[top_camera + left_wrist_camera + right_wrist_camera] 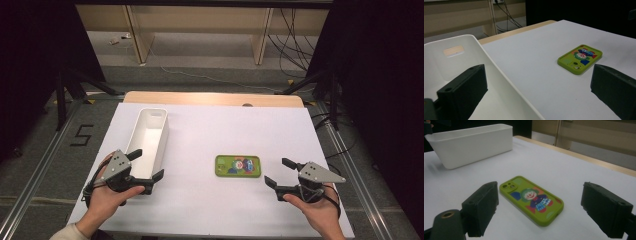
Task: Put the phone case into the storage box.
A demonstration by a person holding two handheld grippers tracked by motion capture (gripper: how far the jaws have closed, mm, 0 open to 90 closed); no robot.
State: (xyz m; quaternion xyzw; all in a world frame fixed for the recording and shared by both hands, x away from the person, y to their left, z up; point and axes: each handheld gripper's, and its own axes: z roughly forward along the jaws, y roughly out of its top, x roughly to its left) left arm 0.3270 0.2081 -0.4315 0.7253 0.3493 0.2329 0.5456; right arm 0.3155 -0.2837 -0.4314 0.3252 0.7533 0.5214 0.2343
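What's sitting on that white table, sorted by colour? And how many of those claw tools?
Green phone case: 1
White bin: 1
Black hand-held grippers, fingers apart: 2, left gripper and right gripper
Total: 4

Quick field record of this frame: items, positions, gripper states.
surface: white table
phone case: green phone case, cartoon clown print, lying flat, right of centre
bin: white bin, long, nothing visible inside, left of the case
left gripper: left gripper, open, one jaw over the bin's near end, holds nothing
right gripper: right gripper, open, just right of the case, facing it, not touching
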